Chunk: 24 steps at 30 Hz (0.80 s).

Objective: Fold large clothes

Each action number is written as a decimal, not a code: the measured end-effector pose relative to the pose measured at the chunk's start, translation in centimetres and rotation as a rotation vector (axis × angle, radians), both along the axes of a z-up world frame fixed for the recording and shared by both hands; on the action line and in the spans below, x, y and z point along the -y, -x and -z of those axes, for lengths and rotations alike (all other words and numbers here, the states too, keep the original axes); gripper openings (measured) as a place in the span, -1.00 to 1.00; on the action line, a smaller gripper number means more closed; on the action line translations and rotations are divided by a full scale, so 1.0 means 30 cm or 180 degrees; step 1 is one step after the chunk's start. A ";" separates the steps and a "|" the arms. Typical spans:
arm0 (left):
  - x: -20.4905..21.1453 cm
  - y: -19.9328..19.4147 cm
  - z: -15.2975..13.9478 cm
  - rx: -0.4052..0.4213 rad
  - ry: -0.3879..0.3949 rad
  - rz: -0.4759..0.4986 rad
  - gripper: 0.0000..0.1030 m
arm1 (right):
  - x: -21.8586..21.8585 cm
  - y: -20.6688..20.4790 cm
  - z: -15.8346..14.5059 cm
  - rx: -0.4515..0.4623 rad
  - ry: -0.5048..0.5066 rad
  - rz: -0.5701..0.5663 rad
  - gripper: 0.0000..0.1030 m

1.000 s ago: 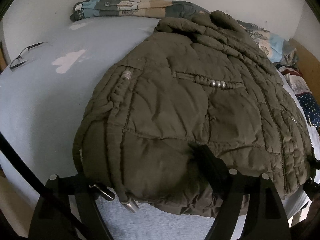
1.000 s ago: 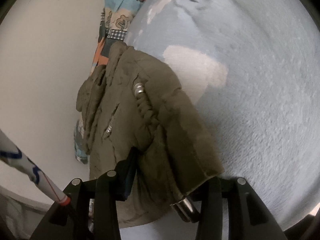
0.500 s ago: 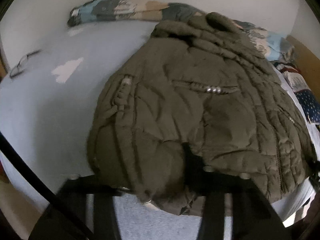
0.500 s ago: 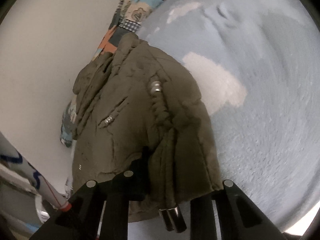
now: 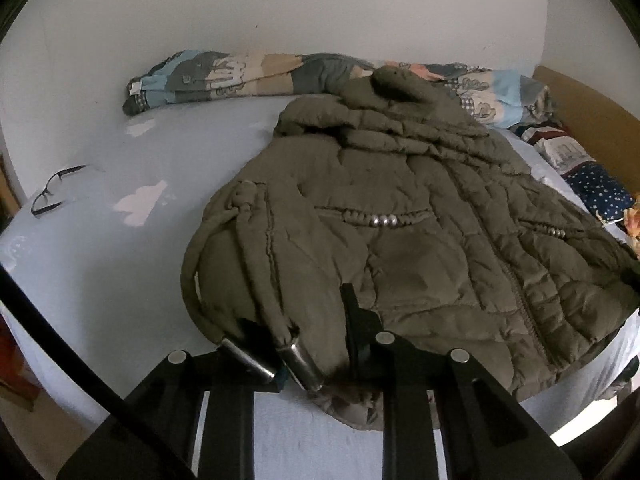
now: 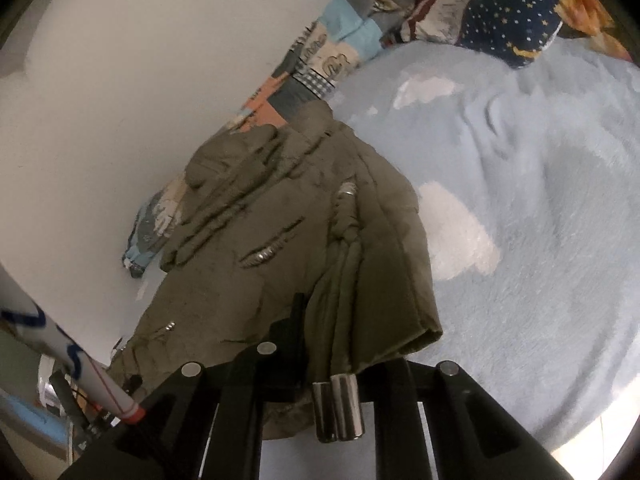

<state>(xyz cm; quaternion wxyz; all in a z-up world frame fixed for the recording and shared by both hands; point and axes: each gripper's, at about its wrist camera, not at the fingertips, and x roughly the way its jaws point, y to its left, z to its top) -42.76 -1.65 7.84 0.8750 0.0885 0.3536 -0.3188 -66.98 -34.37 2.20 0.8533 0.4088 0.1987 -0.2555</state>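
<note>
While both claws pinch hem of olive jacket (image 5: 400, 216) at lower frame: left claw (image 5: 304, 344), right claw (image 6: 332, 344) lift hem off bed (image 6: 540, 240) to fold it.

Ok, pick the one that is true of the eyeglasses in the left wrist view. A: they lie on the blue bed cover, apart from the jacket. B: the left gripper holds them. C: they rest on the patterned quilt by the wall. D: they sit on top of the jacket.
A: the eyeglasses lie on the bare blue bed cover off to the left, with a stretch of cover between them and the olive jacket.
</note>
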 end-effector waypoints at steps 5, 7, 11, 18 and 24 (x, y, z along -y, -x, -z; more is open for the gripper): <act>-0.043 0.029 -0.023 -0.0030 0.0030 -0.0017 -0.60 | -0.037 0.048 -0.026 0.0084 -0.0015 -0.0032 -0.77; -0.056 0.048 -0.035 0.0007 0.0034 -0.0002 -0.60 | -0.048 0.067 -0.035 0.0116 -0.0034 -0.0039 -0.77; -0.080 0.071 -0.059 0.0084 0.0042 0.0032 -0.60 | -0.068 0.108 -0.055 0.0155 -0.0036 -0.0063 -0.77; -0.130 0.074 -0.091 0.0068 0.0094 0.0048 -0.60 | -0.096 0.153 -0.101 0.0210 0.0015 -0.0142 -0.77; -0.146 0.052 -0.147 0.0152 0.0152 0.0090 -0.60 | -0.096 0.185 -0.151 0.0270 0.0059 -0.0173 -0.77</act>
